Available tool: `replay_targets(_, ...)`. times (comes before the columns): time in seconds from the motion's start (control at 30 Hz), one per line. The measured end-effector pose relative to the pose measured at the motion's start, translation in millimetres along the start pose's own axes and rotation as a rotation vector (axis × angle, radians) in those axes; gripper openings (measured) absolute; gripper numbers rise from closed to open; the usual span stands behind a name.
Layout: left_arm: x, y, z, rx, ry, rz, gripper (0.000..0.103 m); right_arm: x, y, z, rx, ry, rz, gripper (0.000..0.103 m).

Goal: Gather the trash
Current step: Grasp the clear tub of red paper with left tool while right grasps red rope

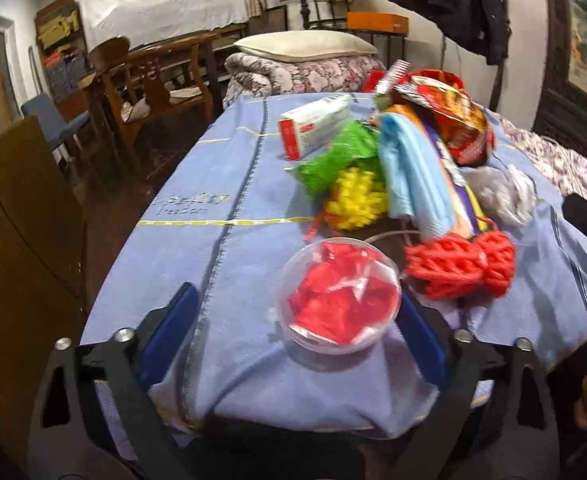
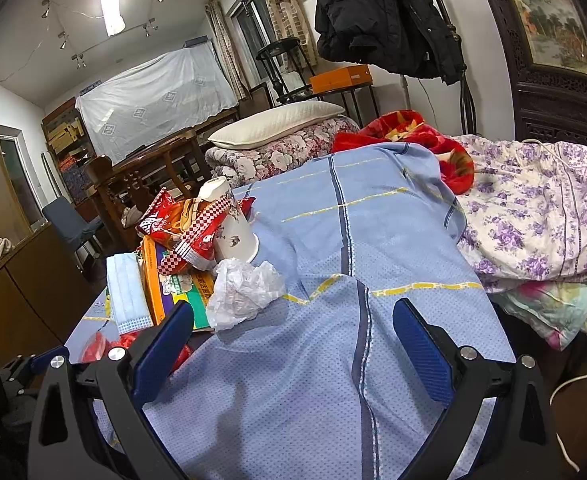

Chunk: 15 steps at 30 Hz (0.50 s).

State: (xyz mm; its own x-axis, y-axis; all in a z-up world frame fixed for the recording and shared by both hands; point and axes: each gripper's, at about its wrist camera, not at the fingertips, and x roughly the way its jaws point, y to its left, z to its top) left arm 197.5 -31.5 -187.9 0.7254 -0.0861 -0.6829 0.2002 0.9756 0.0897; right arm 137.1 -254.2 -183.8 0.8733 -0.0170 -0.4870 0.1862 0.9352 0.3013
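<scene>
Your nearest piece of trash is the clear plastic bowl [image 1: 338, 295] holding crumpled red wrappers [image 1: 343, 294], lying on the blue blanket [image 1: 181, 208] just ahead of your left gripper [image 1: 297, 320]. That gripper's jaws stand wide apart and grip nothing; the bowl sits between the blue fingers [image 1: 171, 330], closer to the right-hand one, which its rim seems to meet. Just beyond the bowl lies a red net [image 1: 459, 266], and past it the rest of the pile crowds together: a yellow net [image 1: 357, 200], a green net [image 1: 337, 160], a blue face mask [image 1: 413, 172] leaning on an orange packet [image 1: 449, 168], a red snack bag [image 1: 457, 116], a crumpled clear bag [image 1: 501, 196] and a white and red box [image 1: 313, 124]. Your right gripper [image 2: 293, 344] is also spread open and empty over bare blanket, with the crumpled bag and a tipped paper cup [image 2: 233, 232] ahead to its left.
</scene>
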Motion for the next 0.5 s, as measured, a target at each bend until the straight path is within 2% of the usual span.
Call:
replay_targets(0.1, 2.9, 16.9, 3.9, -0.037, -0.007, 0.069, 0.087, 1.3, -1.3, -0.2, 0.005, 0.003, 0.003, 0.097)
replay_targets(0.23, 9.7, 34.7, 5.4, -0.115, 0.026, 0.03, 0.087, 2.2, -1.6, -0.5, 0.006, 0.008, 0.003, 0.097)
replay_targets(0.4, 14.6, 16.0, 0.4, -0.006, 0.045, 0.046, 0.088, 3.4, -1.1, -1.8, -0.004, 0.011, -0.004, 0.097)
replay_targets(0.5, 19.9, 21.7, -0.5, -0.031, 0.07, 0.032, 0.088, 3.7, 1.5, -3.6, -0.021, 0.01, -0.012, 0.097)
